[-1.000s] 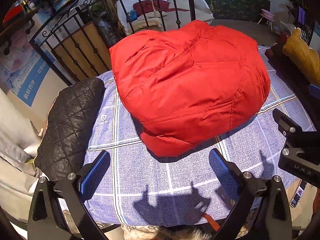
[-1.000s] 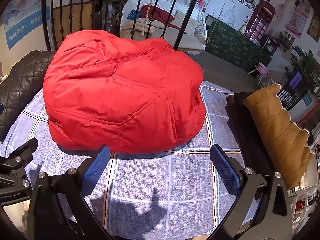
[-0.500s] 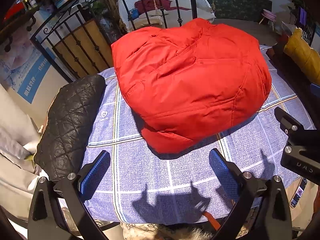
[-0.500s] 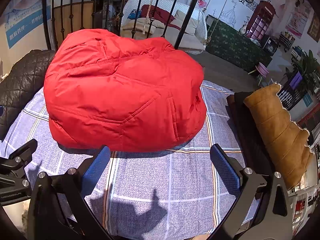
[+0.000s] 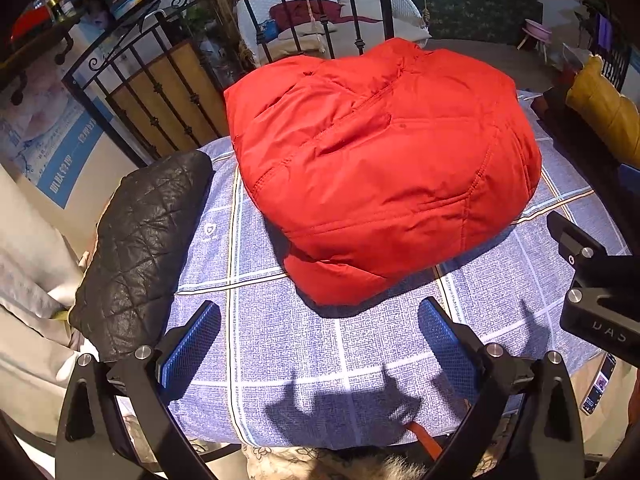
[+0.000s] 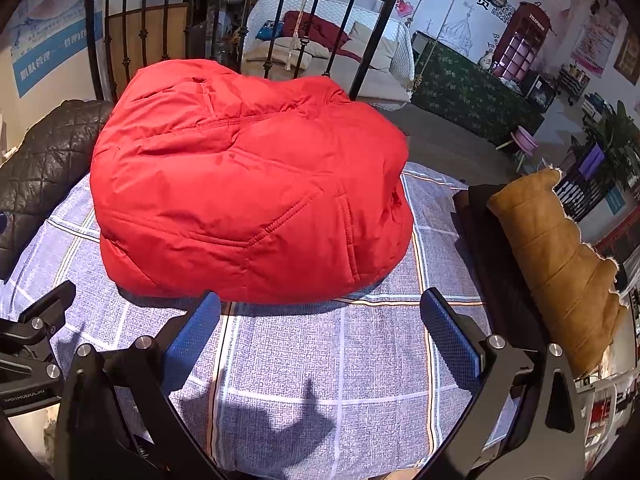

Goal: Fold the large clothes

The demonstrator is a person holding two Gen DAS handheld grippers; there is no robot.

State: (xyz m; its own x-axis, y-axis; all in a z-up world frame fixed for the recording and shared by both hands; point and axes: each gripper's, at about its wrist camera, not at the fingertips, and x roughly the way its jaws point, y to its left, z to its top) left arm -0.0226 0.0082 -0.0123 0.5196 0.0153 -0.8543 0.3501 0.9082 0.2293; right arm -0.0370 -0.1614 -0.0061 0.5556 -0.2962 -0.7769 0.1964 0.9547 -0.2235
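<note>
I'm holding my left gripper [image 5: 320, 340] and right gripper [image 6: 322, 336] wide apart, gripping nothing, while the folded red jacket [image 5: 380, 168] is lying at twelve o'clock on the checked cloth [image 5: 320, 360]

Black gripper [image 5: 320, 344] frames, blue ribbed pads [image 5: 188, 350], silver screws.

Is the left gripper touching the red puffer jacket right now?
Apart. In the left wrist view, the open left gripper sits short of the red puffer jacket, with a strip of blue checked cloth showing between them.
</note>
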